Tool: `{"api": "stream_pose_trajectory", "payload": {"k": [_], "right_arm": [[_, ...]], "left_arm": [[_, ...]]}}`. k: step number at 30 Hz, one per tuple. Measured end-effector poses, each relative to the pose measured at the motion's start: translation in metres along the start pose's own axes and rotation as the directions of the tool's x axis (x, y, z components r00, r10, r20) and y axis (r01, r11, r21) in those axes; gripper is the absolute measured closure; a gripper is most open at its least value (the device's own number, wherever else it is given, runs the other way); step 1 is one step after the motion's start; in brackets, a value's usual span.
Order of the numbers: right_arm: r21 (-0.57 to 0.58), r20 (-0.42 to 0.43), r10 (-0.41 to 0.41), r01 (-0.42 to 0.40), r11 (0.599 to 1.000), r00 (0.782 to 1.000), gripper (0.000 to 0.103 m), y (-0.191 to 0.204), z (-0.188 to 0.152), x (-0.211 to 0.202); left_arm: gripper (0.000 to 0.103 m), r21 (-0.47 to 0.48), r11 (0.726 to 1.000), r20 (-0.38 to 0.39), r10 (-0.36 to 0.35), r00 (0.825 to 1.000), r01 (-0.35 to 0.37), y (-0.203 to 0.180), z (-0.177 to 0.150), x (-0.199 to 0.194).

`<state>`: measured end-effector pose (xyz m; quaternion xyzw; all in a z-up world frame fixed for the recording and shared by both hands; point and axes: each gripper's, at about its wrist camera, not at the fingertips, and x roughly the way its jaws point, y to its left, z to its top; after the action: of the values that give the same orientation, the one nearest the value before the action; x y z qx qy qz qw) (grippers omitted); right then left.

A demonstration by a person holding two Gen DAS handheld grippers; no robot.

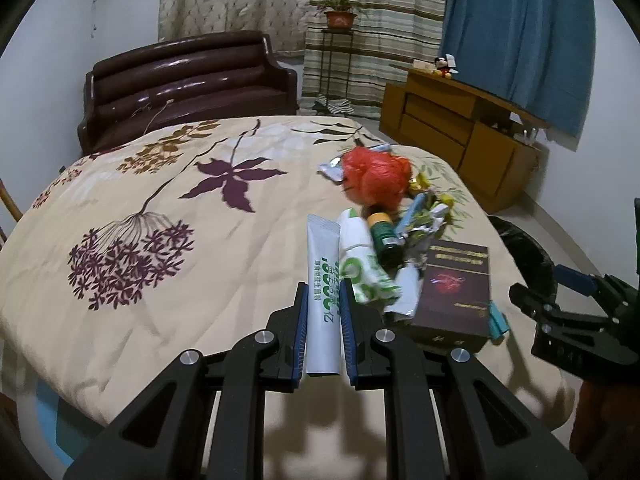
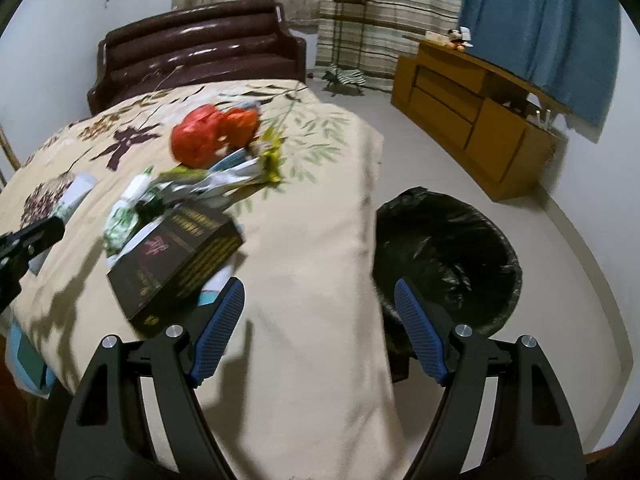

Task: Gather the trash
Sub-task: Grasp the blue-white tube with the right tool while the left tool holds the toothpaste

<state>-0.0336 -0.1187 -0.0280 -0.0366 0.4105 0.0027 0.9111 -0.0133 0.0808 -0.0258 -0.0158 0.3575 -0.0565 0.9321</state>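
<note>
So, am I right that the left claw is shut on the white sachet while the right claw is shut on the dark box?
Not quite: the right claw is open and holds nothing; the dark box lies on the bed beside it, as the right wrist view shows. The left claw is indeed shut on the white sachet.

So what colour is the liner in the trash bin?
Black; the bin liner shows best in the right wrist view.

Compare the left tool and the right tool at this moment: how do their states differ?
The left tool is shut on a white sachet; the right tool stands open and holds nothing. The left points over the trash pile on the bed; the right sits at the bed's edge beside the black-lined bin. Both have blue pads.
</note>
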Motion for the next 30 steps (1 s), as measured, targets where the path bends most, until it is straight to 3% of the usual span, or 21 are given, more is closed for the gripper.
{"api": "stream_pose_trajectory", "payload": {"k": [7, 10, 12, 16, 19, 24, 30], "right_arm": [[-0.039, -0.02, 0.034, -0.035, 0.999, 0.999, 0.033, 0.021, 0.0, 0.002], [-0.053, -0.034, 0.038, -0.04, 0.998, 0.999, 0.042, 0.027, -0.001, 0.007], [-0.053, -0.042, 0.043, -0.045, 0.998, 0.998, 0.043, 0.03, -0.001, 0.011], [-0.046, -0.051, 0.059, -0.061, 0.997, 0.997, 0.055, 0.031, -0.001, 0.016], [-0.048, -0.05, 0.082, -0.084, 0.995, 0.995, 0.075, 0.033, 0.0, 0.017], [-0.058, -0.043, 0.075, -0.078, 0.995, 0.996, 0.087, 0.033, 0.001, 0.017], [-0.027, -0.041, 0.079, -0.081, 0.996, 0.996, 0.089, 0.022, 0.003, 0.016]], "left_arm": [[0.086, -0.022, 1.0, -0.013, 0.003, 1.0, -0.003, 0.013, -0.006, 0.003], [0.086, -0.028, 1.0, -0.015, -0.001, 1.0, 0.001, 0.014, -0.007, 0.003], [0.086, -0.028, 1.0, -0.015, -0.004, 1.0, 0.004, 0.015, -0.007, 0.003], [0.086, -0.03, 1.0, -0.018, -0.004, 1.0, 0.003, 0.016, -0.008, 0.005], [0.086, -0.033, 0.999, -0.023, -0.009, 1.0, 0.008, 0.016, -0.007, 0.007], [0.086, -0.027, 1.0, -0.023, -0.017, 1.0, 0.016, 0.012, -0.007, 0.008], [0.086, -0.026, 0.999, -0.014, -0.022, 1.0, 0.022, 0.008, -0.005, 0.007]]}}
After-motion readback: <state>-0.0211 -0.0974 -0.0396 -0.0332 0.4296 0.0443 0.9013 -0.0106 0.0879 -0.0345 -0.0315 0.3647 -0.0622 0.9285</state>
